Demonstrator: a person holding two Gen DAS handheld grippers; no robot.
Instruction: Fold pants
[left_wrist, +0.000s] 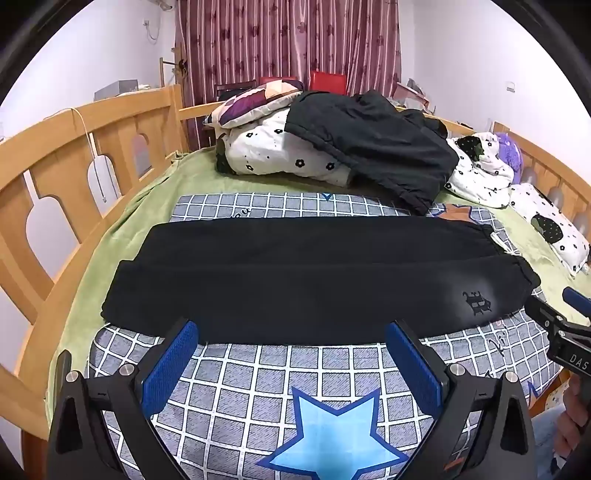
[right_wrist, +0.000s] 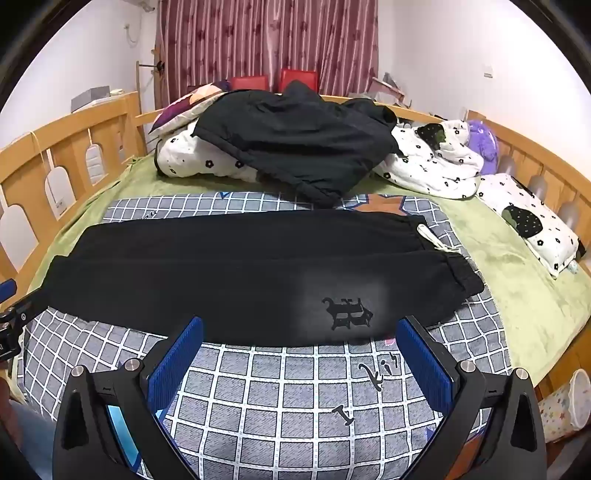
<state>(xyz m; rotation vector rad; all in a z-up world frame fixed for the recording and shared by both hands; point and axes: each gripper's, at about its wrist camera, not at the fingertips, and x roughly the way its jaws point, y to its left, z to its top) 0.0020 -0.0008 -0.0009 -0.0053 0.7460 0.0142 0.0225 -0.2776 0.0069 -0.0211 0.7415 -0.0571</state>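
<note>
My left claw (left_wrist: 291, 354) and right claw (right_wrist: 299, 350) both hang with jaws apart, gripping nothing, just short of the pants (left_wrist: 295, 280). These lie flat across the checked blanket (left_wrist: 258, 387) on the bed, one leg over the other, waistband to my right. If I pinch only the top layer, the legs may slide apart and the fold skew.
</note>
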